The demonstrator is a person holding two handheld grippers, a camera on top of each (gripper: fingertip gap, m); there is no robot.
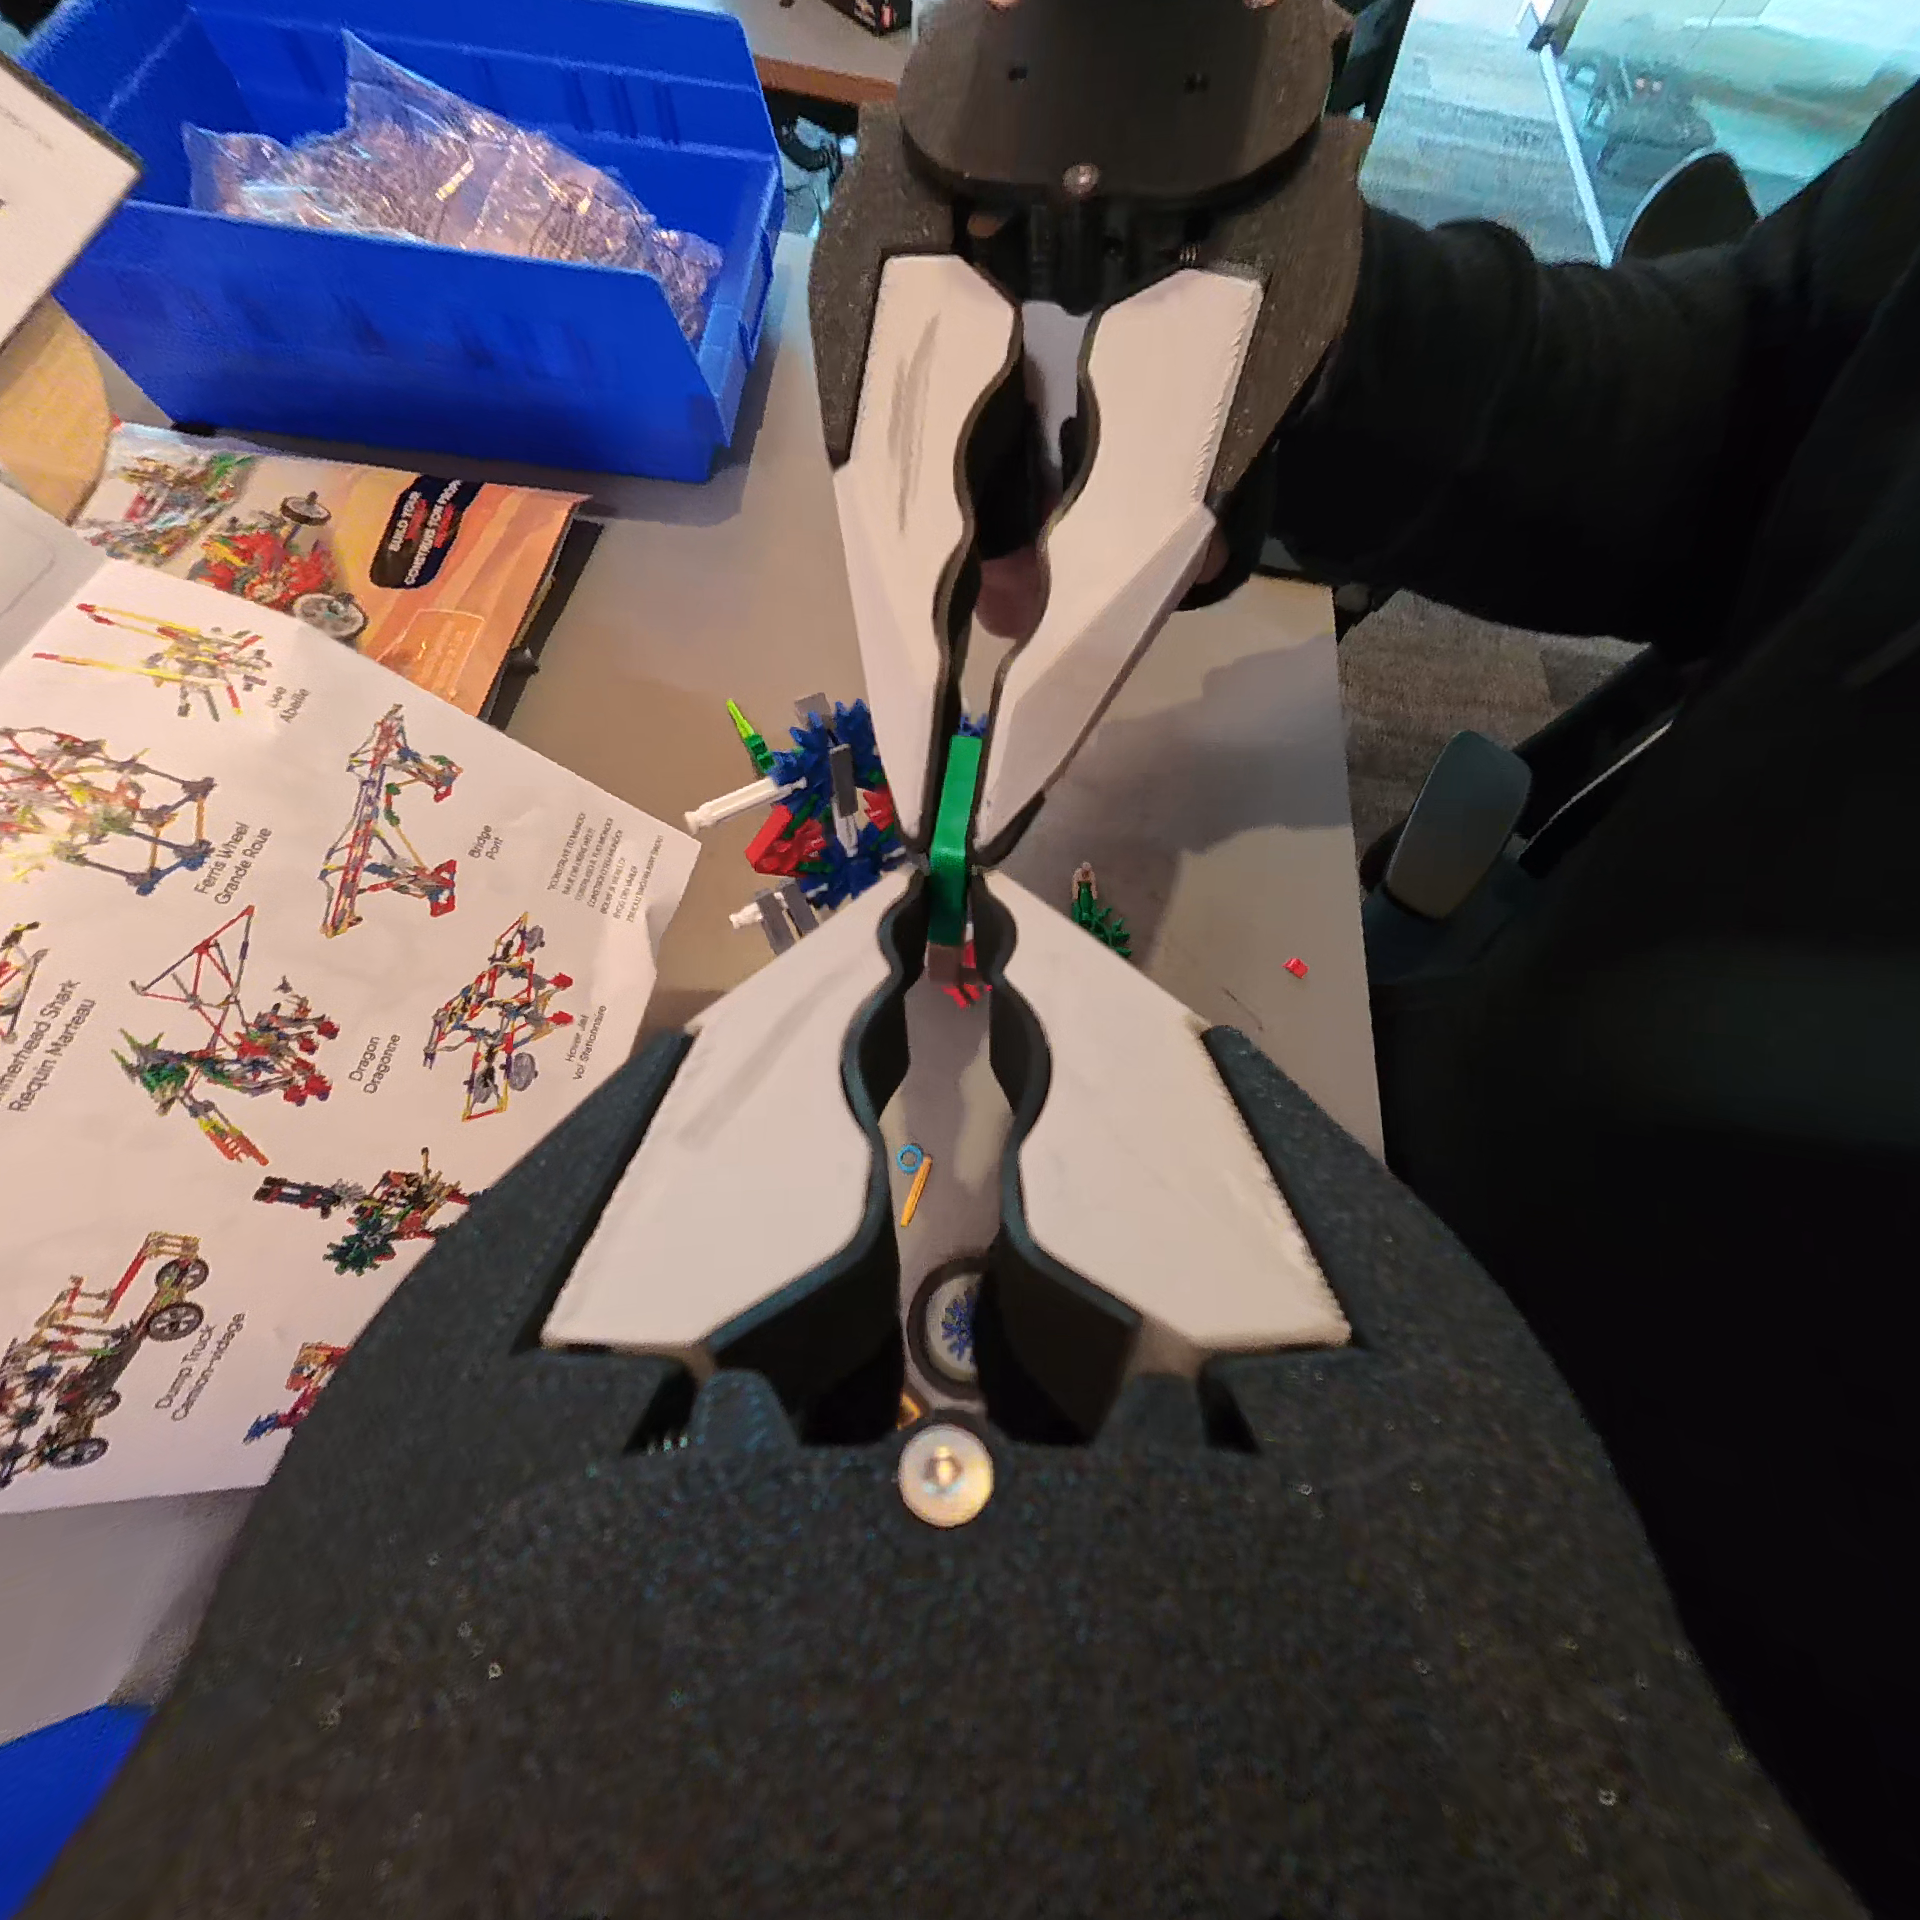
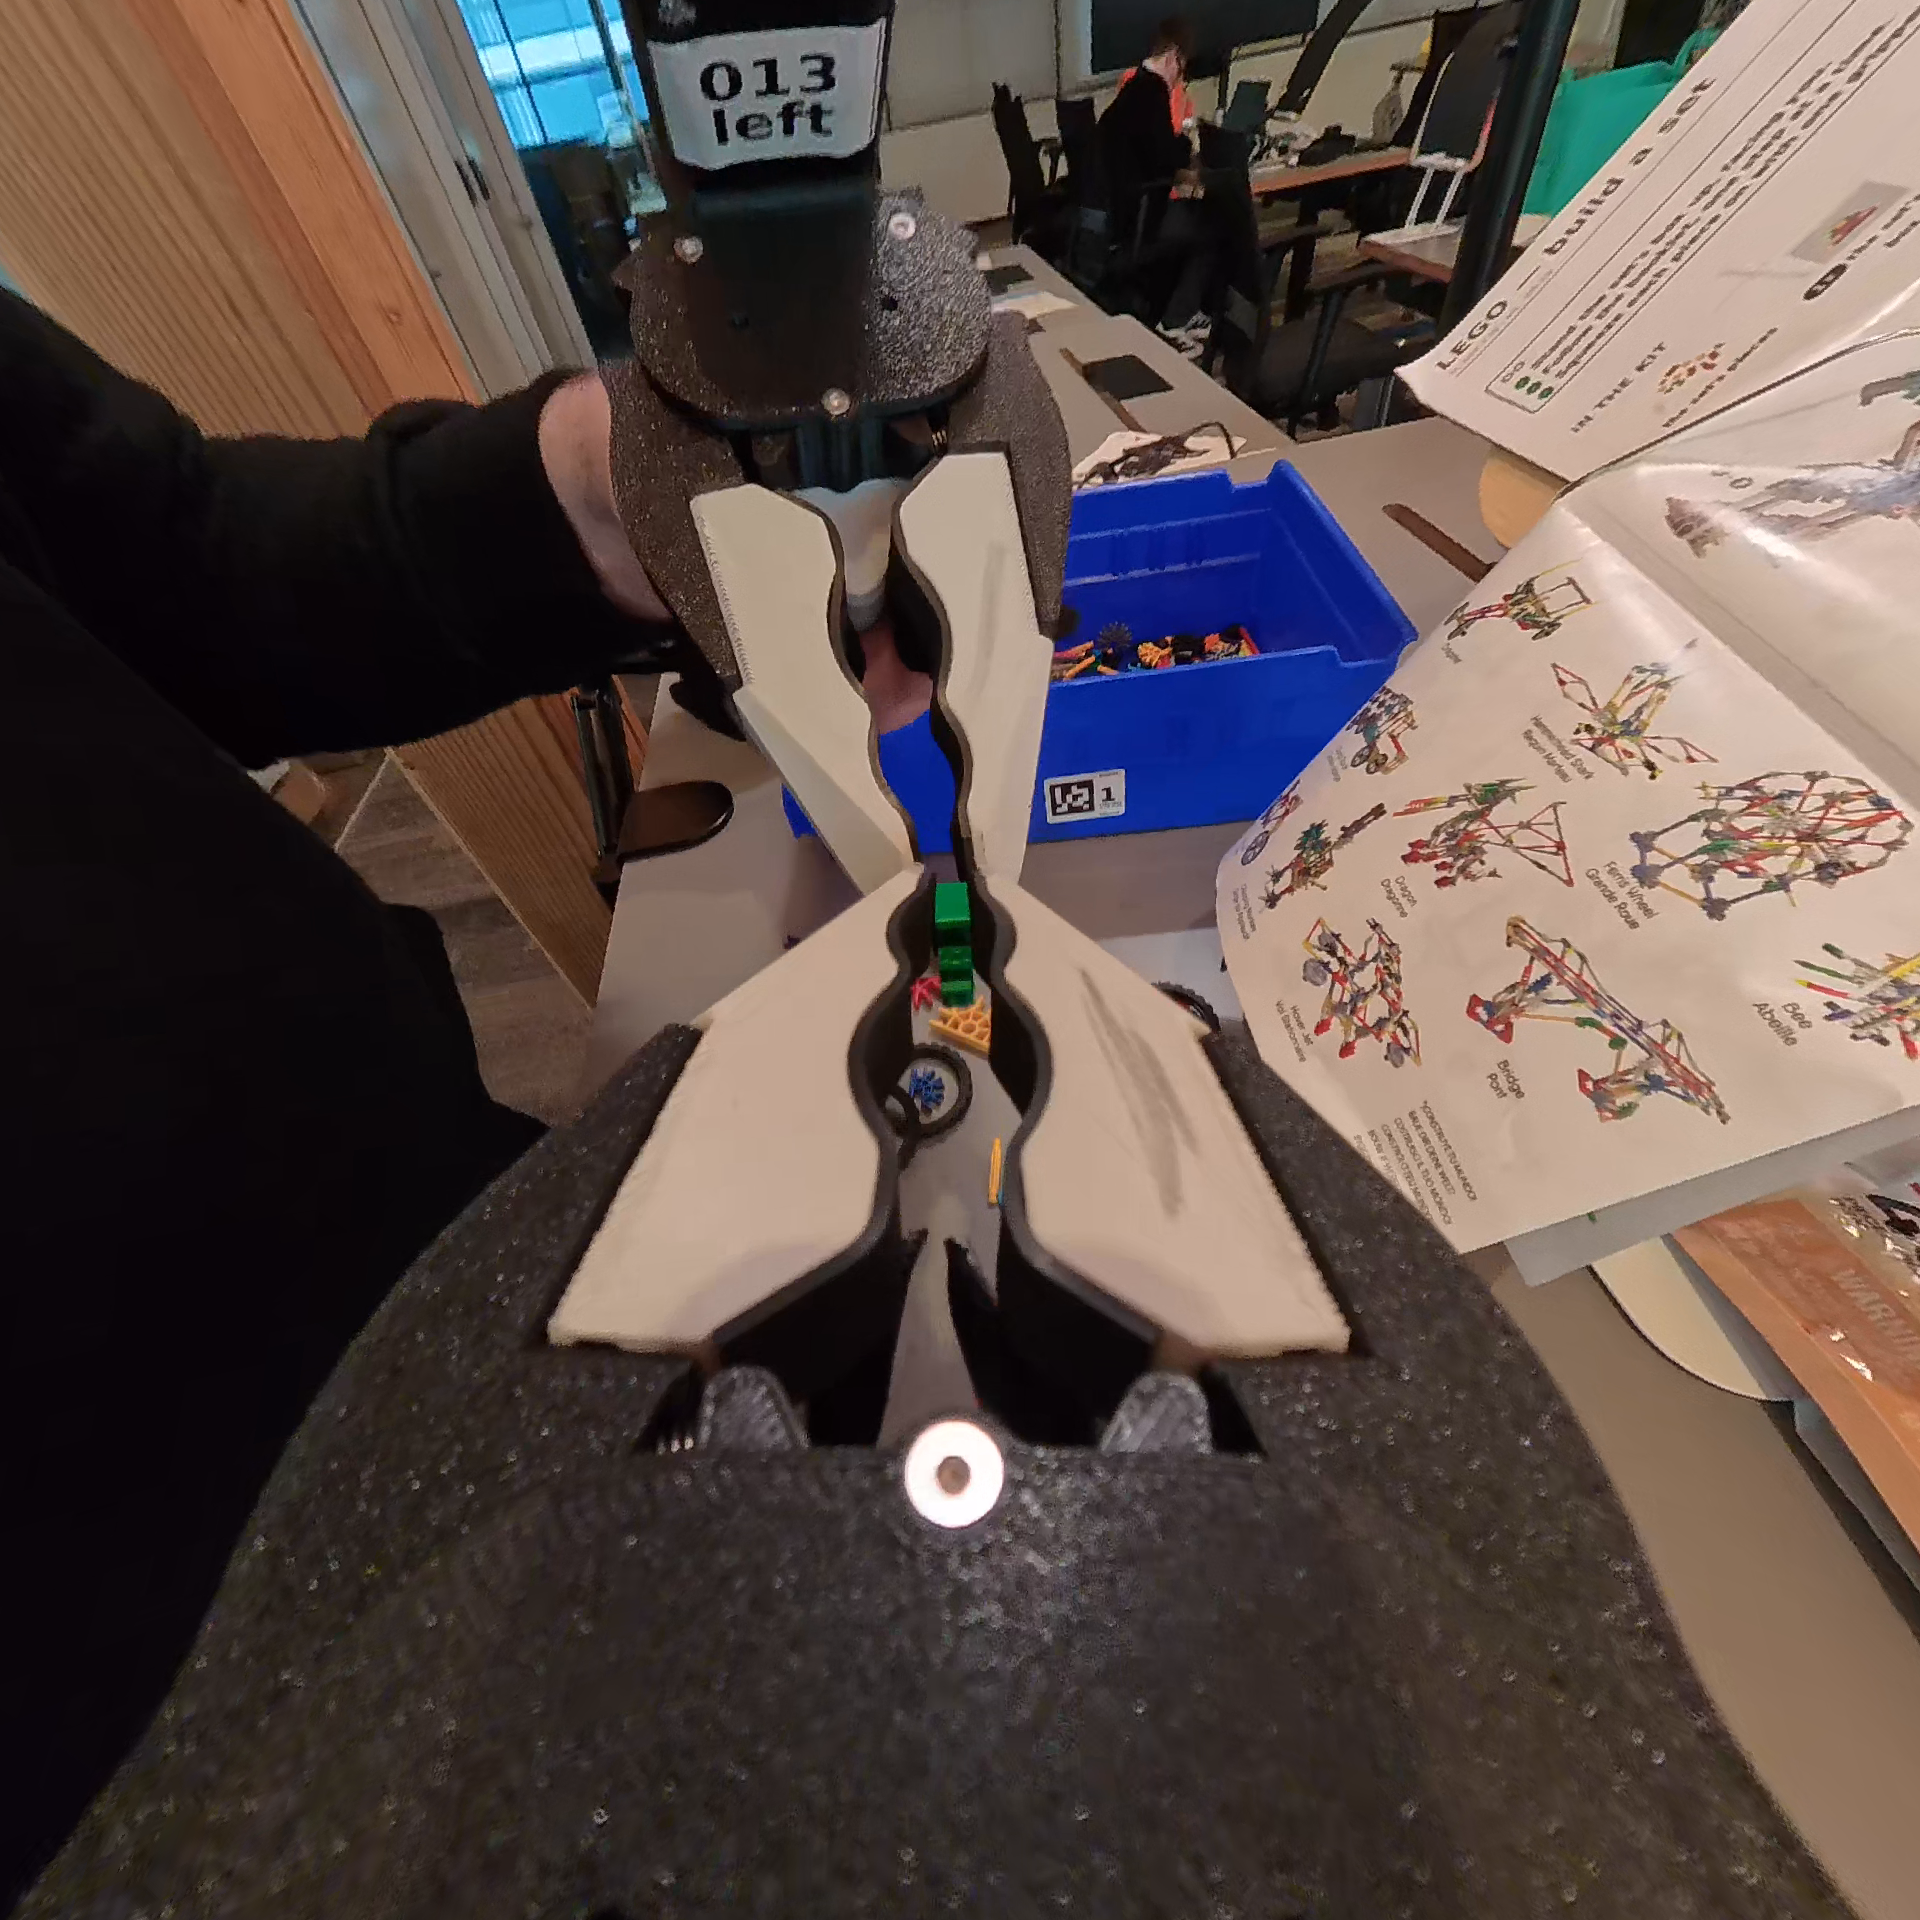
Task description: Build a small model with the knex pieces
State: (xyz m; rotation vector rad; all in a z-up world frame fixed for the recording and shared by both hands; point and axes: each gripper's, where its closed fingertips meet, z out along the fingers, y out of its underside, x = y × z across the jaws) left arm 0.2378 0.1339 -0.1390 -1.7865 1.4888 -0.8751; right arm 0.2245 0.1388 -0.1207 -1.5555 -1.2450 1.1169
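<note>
My left gripper [image 1: 951, 881] and right gripper [image 1: 961, 831] meet tip to tip above a grey table [image 1: 665, 644]. A small green construction-toy piece [image 1: 954, 821] is pinched between both pairs of fingertips. It lies mostly inside the right gripper's fingers and its end reaches into the left's. In the right wrist view the right gripper [image 2: 951, 878] holds the green piece [image 2: 951, 914], with the left gripper [image 2: 951, 857] coming down from above. Both jaws are nearly closed. A hand in a black sleeve [image 2: 436, 582] holds the left gripper.
A pile of blue, red and white toy pieces [image 1: 821, 821] lies just left of the tips. A wheel [image 2: 930, 1091], a yellow connector [image 2: 961, 1023] and an orange rod [image 1: 914, 1190] lie below. Blue bins [image 1: 416, 312] [image 2: 1195, 707], a printed model sheet [image 1: 312, 935] and a booklet [image 1: 436, 592] surround them. The table edge [image 1: 1351, 831] is at right. The tips of both grippers are at nearly the same place. The yellow connector [image 2: 961, 1023] is about 20 cm from both grippers' fingertips.
</note>
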